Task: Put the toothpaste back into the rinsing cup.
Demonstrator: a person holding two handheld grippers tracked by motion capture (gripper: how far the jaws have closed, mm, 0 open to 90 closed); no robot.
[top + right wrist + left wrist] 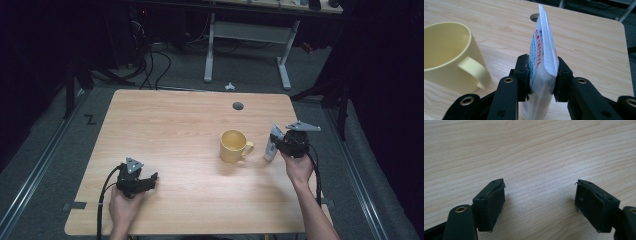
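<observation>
While my right gripper [541, 80] clamps the white tube [542, 60] (upright, right of the yellow mug [233, 145]), my left gripper [540, 203] rests wide open, empty, near-left on the table [170, 130].

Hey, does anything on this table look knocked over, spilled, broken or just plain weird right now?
Nothing stands out. The yellow mug stands upright on the table, no spill around it. The right gripper clamps a white tube beside the mug's handle. The left gripper rests open over bare wood.
</observation>
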